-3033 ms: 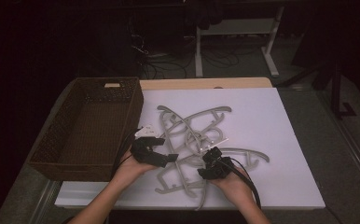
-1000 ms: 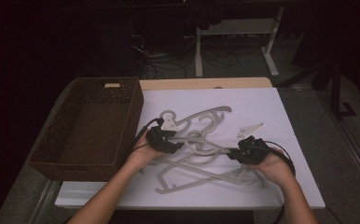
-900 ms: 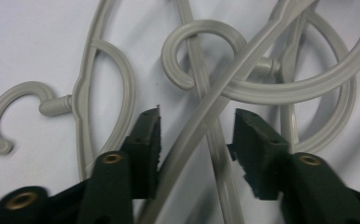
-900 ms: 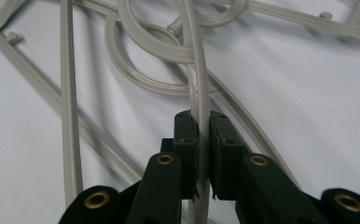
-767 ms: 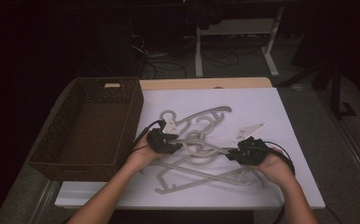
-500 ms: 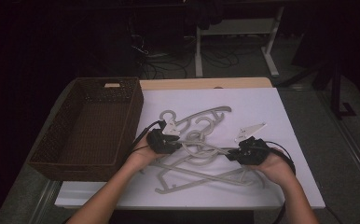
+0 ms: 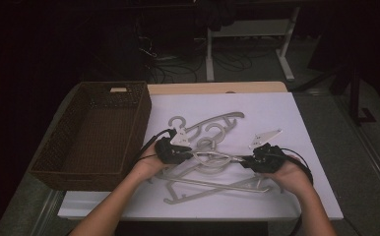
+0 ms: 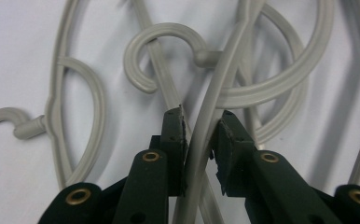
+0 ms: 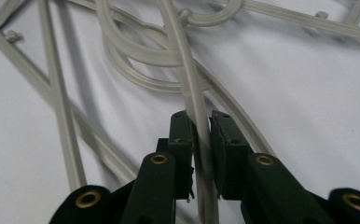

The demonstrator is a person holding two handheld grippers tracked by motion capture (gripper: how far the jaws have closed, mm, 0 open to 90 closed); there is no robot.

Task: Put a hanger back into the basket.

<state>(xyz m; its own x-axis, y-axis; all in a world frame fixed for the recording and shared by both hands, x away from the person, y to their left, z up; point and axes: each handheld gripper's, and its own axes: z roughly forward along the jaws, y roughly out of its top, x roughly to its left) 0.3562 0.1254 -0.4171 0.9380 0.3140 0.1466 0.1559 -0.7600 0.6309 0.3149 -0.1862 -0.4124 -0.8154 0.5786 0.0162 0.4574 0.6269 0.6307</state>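
Several grey plastic hangers [image 7: 207,147] lie tangled on the white table top [image 7: 296,118]. My left gripper [image 7: 190,155] [image 8: 201,128] is shut on the thin arm of one grey hanger [image 8: 206,121], at the pile's left side. My right gripper [image 7: 244,162] [image 9: 199,123] is shut on a thin arm of a grey hanger [image 9: 187,79] at the pile's right side. In the high view both grippers seem to grip the two ends of the same hanger [image 7: 217,156], held slightly above the others. Hooks and curved arms of other hangers [image 8: 169,56] lie beneath.
A brown wicker basket [image 7: 50,162] stands at the table's left, empty inside. A grey three-cornered plate [image 7: 266,136] shows beyond my right gripper. Bare white surface lies at the back and right of the pile. Desk legs and cables are on the dark floor behind.
Since 3 s ago both hands moved back and apart, the right one further right, each closing on a hanger arm. Over the last second they barely shift.
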